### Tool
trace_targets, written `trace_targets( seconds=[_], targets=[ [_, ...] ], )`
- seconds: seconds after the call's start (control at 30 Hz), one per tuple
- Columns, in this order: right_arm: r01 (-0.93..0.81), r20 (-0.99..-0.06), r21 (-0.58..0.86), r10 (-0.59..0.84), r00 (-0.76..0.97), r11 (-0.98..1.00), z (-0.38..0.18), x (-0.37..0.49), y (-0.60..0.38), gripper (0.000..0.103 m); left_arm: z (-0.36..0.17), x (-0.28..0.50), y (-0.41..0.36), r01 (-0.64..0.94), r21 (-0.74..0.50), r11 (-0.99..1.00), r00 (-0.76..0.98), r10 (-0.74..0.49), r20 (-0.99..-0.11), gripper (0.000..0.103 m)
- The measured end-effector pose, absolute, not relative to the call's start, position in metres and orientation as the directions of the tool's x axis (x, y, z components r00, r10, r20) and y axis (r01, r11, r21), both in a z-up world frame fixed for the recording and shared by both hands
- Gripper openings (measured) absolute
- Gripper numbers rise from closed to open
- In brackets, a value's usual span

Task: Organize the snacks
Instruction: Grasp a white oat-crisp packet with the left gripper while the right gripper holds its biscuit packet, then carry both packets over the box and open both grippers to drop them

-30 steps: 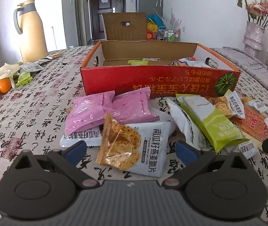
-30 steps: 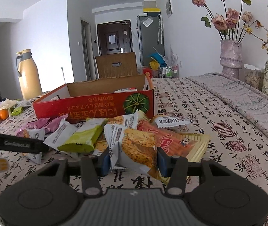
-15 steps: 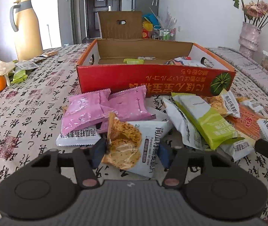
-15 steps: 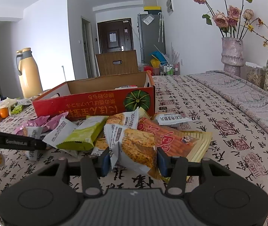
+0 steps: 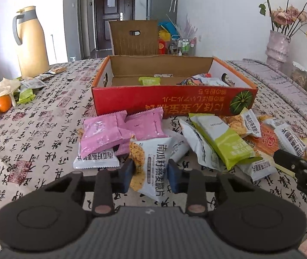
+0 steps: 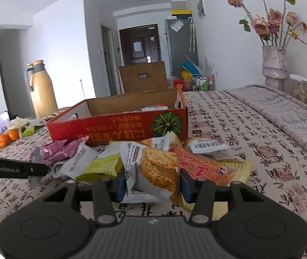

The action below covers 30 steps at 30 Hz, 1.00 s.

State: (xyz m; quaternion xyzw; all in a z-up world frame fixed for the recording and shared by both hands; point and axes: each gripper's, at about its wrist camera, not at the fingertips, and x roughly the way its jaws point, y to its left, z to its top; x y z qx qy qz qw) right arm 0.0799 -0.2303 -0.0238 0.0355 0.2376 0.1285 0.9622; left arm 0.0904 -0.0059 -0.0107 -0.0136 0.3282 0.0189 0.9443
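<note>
Two grippers angled downward, left gripper (image 5: 150, 173) closing on a cracker packet (image 5: 151, 168) (pads touching), right gripper (image 6: 152, 182) clamping another cracker packet (image 6: 153, 170) — both low over the table.

Left gripper (image 5: 150, 174): jaws, wide apart a second ago, are closing on the white cracker packet (image 5: 151, 168), now pinched between the pads and crumpled narrower.
</note>
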Motion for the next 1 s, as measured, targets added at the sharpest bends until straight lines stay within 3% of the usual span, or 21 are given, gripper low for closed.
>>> trace_targets(
  seconds=[0.17,0.27,0.67,1.0],
  targets=[
    [-0.27,-0.442,0.103,0.287,0.85,0.957,-0.016,0.089,-0.223,0.048,-0.007,0.089,-0.001,-0.04,-0.035,0.999,0.794,0.011,-0.608,0.018],
    [-0.276,-0.427,0.105,0.294,0.855,0.955,-0.012,0.093,-0.217,0.048,-0.002,0.088,0.003,-0.032,-0.039,0.999,0.803,0.002,-0.596,0.014],
    [-0.263,-0.402,0.09,0.276,0.873,0.961,-0.002,0.104,-0.204,0.048,0.017,0.083,0.015,0.004,-0.054,0.999,0.832,-0.033,-0.553,0.004],
    [-0.27,-0.374,0.11,0.291,0.88,0.957,0.005,0.116,-0.206,0.048,0.039,0.09,0.009,0.009,-0.026,1.0,0.862,-0.021,-0.506,0.004]
  ],
)
